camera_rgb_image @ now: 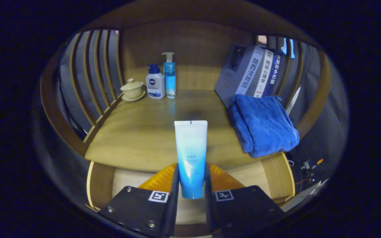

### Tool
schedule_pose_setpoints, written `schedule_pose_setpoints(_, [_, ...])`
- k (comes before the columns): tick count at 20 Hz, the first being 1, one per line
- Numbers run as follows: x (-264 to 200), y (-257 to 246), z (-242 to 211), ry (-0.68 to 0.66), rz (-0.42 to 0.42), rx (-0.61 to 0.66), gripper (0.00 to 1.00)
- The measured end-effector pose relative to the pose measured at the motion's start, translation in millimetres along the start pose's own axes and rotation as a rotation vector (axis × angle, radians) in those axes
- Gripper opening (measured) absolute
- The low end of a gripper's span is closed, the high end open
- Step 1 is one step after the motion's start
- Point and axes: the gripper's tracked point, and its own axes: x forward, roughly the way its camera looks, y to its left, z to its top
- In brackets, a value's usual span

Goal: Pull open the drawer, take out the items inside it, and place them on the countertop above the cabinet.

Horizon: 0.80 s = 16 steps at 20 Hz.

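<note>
Fingers pinch a blue-and-white tube upright between them, one on each side of its lower half.

Its flat crimped end points up, over the front edge of the wooden counter, with the open drawer below. Well beyond the fingers, at the back left, stand a lidded teacup, a white pump bottle and a blue pump bottle; to the right a folded blue towel lies before leaning books.
</note>
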Motion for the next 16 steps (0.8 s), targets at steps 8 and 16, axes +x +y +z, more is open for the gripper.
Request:
schedule_pose_setpoints(8, [49, 8, 14, 0.030, 0.065, 0.002, 0.36])
schedule_pose_setpoints(16, [31, 14, 15, -0.052, 0.065, -0.064, 0.70])
